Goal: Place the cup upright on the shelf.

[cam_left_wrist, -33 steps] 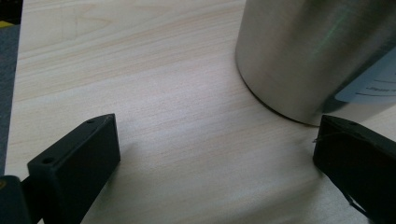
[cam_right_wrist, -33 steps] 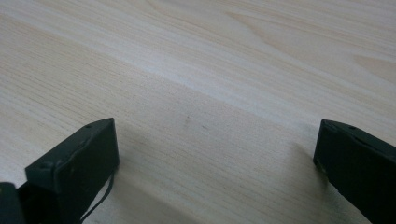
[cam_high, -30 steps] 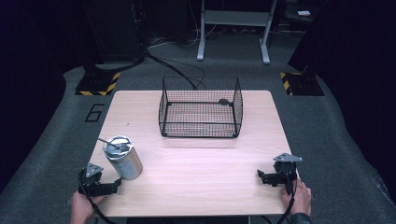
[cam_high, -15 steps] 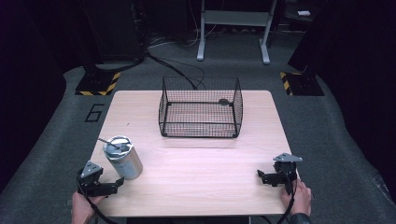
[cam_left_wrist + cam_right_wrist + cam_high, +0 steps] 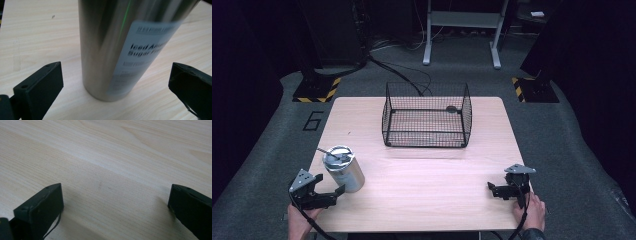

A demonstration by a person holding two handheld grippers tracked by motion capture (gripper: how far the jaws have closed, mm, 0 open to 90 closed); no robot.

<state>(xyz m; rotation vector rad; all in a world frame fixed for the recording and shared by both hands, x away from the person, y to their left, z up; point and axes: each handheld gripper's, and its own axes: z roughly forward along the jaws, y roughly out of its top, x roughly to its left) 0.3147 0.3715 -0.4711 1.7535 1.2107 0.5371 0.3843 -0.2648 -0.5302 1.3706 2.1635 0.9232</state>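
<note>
A steel tumbler with a lidded top and a straw stands at the table's near left. In the left gripper view the tumbler rises between the two black jaws, a white printed label on its side. My left gripper is open, just in front of the tumbler's base, jaws wide and not touching it. My right gripper rests open near the front right of the table; between its jaws in the right gripper view lies bare wood.
A black wire basket stands at the middle back of the wooden table, with a small dark object inside near its far right corner. Dark floor, cables and stand legs lie beyond the table.
My left gripper has shifted slightly left and toward the front edge beside the tumbler. The right gripper and the basket stay where they were.
</note>
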